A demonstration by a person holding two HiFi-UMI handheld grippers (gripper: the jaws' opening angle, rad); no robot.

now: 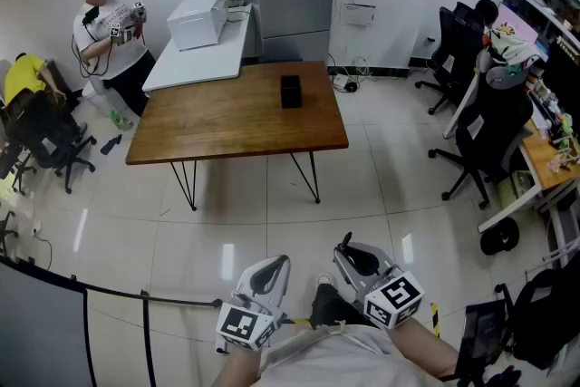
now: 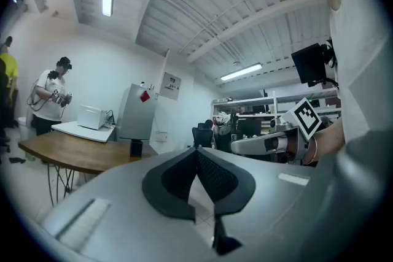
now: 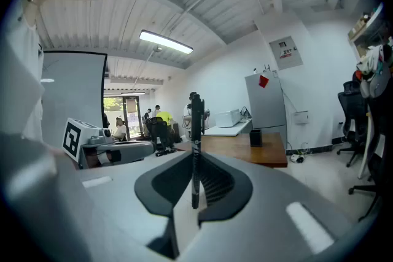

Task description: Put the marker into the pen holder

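In the head view, your left claw (image 1: 272,272) and right claw (image 1: 353,254), glossy white shells with dark pads, sit low over pale, shiny floor tiles (image 1: 381,177). Well ahead stands a warm wooden tabletop (image 1: 217,118) on thin hairpin legs. It carries a small, boxy black pen holder (image 1: 290,91).

In the left gripper view, the ribbed dark pads meet at their tips, so your left claw is clenched on nothing.

Only the right gripper view shows the marker (image 3: 195,144). It is a slim black stick standing upright, pinched between the pads. Your right claw is grasping it, well apart from the pen holder.
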